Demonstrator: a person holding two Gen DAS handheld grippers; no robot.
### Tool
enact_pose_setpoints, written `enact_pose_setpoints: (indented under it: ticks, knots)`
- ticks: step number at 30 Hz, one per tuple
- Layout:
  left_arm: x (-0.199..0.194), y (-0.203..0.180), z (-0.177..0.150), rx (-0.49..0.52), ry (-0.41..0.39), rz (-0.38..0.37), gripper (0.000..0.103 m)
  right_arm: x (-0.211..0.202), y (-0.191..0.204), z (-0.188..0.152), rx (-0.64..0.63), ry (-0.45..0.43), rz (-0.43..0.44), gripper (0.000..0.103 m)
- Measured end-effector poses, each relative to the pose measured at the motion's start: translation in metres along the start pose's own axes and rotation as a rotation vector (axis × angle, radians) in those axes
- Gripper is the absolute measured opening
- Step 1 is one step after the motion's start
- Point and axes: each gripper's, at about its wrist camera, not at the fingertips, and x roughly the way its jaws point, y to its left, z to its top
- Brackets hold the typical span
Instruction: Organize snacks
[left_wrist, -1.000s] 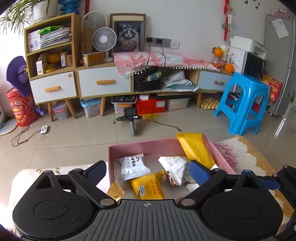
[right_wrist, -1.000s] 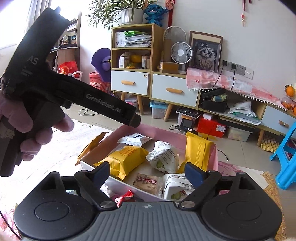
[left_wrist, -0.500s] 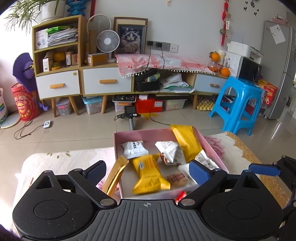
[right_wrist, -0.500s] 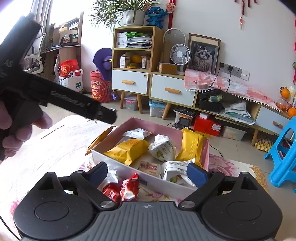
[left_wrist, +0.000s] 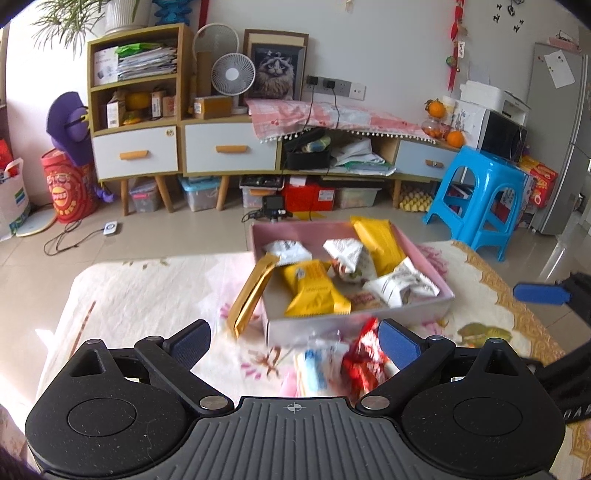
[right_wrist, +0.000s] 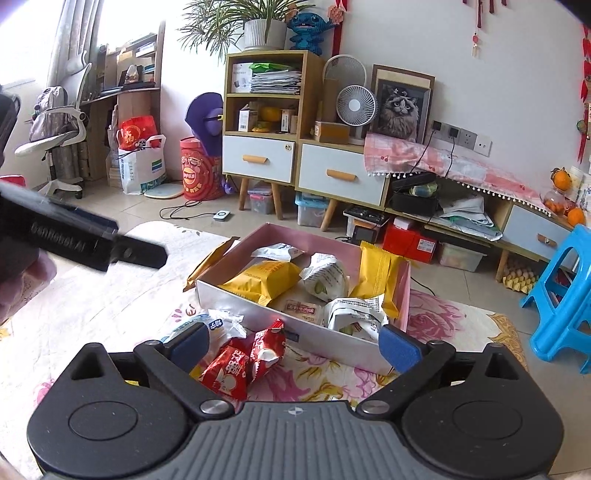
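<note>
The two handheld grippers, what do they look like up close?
Both look alike. The right gripper and left gripper have matte black bodies, ribbed grey centres marked with a crosshair, round discs, silver pivot pins and blue finger pads. The left one's side bears pale lettering. No sleeve is visible.

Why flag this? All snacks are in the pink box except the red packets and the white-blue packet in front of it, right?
Not quite. A gold packet is also outside, leaning on the pink box's left wall; the left wrist view shows it. The red packets and white-blue packet do lie in front.
</note>
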Motion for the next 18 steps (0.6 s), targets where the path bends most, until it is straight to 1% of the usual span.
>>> enact_pose_setpoints:
  ticks: [10,14,18]
  knots:
    - [-0.01,0.006,-0.034,0.01,0.0,0.003,0.1,-0.009,0.007,-0.007,-0.002,-0.018,0.001,0.092]
    - [-0.01,0.004,-0.049,0.052,0.019,0.001,0.1,-0.01,0.007,-0.017,0.009,-0.016,0.011,0.095]
    - [-0.012,0.003,-0.066,0.092,0.029,-0.017,0.1,-0.01,0.013,-0.031,-0.034,0.01,0.007,0.095]
